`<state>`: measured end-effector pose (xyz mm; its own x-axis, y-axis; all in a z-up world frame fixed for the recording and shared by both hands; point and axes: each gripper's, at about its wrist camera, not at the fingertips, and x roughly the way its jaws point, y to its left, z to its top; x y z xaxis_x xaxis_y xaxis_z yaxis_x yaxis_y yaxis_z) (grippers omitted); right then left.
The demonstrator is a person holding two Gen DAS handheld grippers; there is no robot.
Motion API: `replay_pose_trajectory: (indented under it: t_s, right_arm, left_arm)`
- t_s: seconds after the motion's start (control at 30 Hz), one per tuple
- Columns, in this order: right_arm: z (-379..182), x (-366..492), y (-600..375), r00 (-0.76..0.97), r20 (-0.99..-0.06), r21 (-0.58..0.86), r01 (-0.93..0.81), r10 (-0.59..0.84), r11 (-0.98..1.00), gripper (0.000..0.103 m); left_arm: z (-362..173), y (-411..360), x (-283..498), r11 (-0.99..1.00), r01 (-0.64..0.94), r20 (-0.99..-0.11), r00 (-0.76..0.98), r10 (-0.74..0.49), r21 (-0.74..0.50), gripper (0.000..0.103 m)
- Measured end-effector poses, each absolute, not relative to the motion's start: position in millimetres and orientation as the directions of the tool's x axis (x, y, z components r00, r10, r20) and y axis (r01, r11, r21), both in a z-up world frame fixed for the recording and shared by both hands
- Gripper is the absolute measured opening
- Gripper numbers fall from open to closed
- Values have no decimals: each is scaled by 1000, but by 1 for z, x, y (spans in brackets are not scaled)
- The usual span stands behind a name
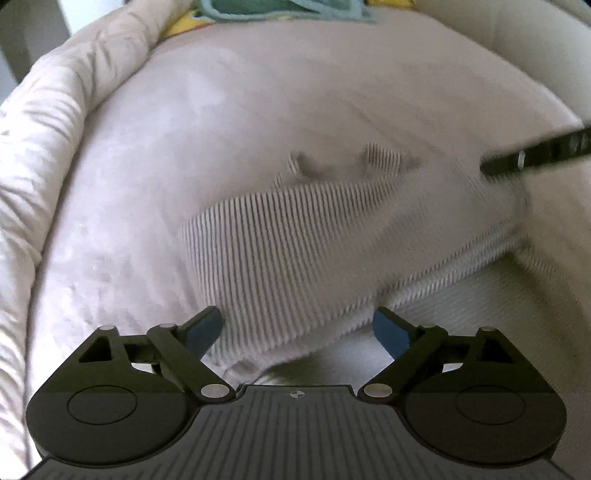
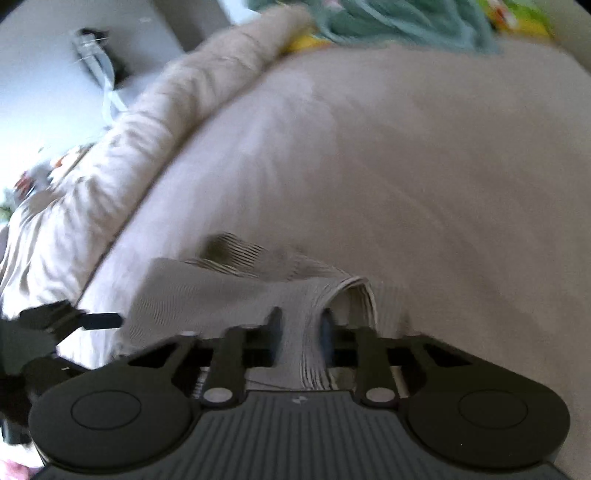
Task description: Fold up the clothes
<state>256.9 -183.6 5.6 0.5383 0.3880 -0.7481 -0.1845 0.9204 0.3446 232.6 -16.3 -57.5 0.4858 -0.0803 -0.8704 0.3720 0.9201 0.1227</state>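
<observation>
While motion blur smears both views, the striped garment (image 1: 295, 236) lies on the bed (image 1: 147, 166), its far straps hard to make out. The left gripper (image 1: 297, 330) stands wide open above the garment's near edge, holding nothing. The right gripper (image 2: 301, 328) is clamped on a bunched fold of the garment at its right side. A teal cloth (image 2: 388, 18) at the far edge is cut off.

Each gripper, left gripper (image 1: 297, 328) and right gripper (image 2: 299, 328), is black plastic with blue finger pads (image 1: 389, 334), silver screws (image 1: 213, 389), round side discs and a ribbed grey plate.
</observation>
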Motion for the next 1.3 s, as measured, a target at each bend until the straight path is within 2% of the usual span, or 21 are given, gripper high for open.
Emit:
replay_pose_trajectory:
  t_s: [0.1, 0.17, 0.23, 0.33, 0.43, 0.5, 0.57, 0.63, 0.7, 0.8, 0.87, 0.97, 1.03, 1.1, 1.13, 1.2, 1.27, 1.3]
  right_arm:
    - [19, 248, -176, 581, -745, 263, -197, 329, 944, 13]
    - [4, 248, -171, 564, -794, 133, -202, 227, 970, 13]
    - [-12, 248, -165, 546, -830, -1, -210, 116, 978, 13]
    - [-24, 245, -170, 522, -852, -52, -155, 37, 987, 15]
    - [-7, 234, -183, 558, -830, -25, -48, 6, 999, 23]
    - [7, 223, -187, 592, -805, 20, -14, 25, 1000, 28]
    - [15, 212, -177, 631, -775, -3, -45, 26, 999, 44]
    - [12, 204, -158, 650, -759, -76, -120, 21, 990, 54]
    - [-3, 203, -146, 630, -776, -140, -159, -9, 977, 54]
    - [-27, 202, -133, 605, -793, -231, -204, -63, 951, 56]
    - [-36, 200, -133, 615, -785, -252, -202, -78, 946, 63]
    - [-26, 200, -129, 624, -778, -236, -188, -69, 954, 63]
    - [-12, 198, -135, 631, -775, -159, -157, -25, 975, 63]
    - [4, 199, -143, 642, -765, -50, -134, 48, 990, 52]
    - [12, 200, -147, 648, -757, 5, -124, 85, 992, 41]
    - [17, 214, -155, 646, -743, 150, -96, 176, 984, 37]
    - [17, 230, -160, 641, -724, 287, -55, 254, 956, 37]
    - [8, 239, -159, 634, -726, 309, -43, 265, 950, 37]
  left_arm:
    - [-65, -5, 233, 904, 354, -853, 522, 22, 240, 93]
    - [-69, 6, 238, 911, 311, -851, 520, 76, 271, 93]
    - [-69, 13, 240, 914, 300, -858, 506, 91, 274, 94]
    - [-61, 19, 235, 903, 335, -862, 502, 70, 268, 94]
    - [-45, 26, 232, 913, 360, -868, 497, -14, 191, 94]
    - [-29, 30, 230, 927, 372, -860, 489, -143, 58, 94]
    - [-25, 26, 234, 918, 396, -847, 490, -204, 8, 94]
    - [-38, 16, 237, 892, 443, -854, 495, -158, 92, 94]
    - [-57, 9, 240, 854, 484, -866, 492, -87, 189, 94]
    - [-73, 27, 245, 850, 453, -863, 506, 4, 269, 96]
    - [-70, 44, 249, 879, 426, -876, 482, -21, 214, 98]
    - [-60, 50, 241, 893, 425, -882, 465, -72, 151, 97]
    - [-47, 48, 231, 887, 440, -868, 486, -104, 140, 96]
    - [-27, 48, 232, 901, 434, -834, 500, -233, 9, 96]
    - [-21, 47, 239, 902, 425, -808, 504, -305, -76, 96]
    - [-9, 49, 246, 879, 393, -726, 516, -454, -270, 96]
    - [-11, 41, 258, 867, 366, -682, 540, -493, -337, 96]
    - [-18, 33, 266, 877, 347, -688, 548, -477, -332, 81]
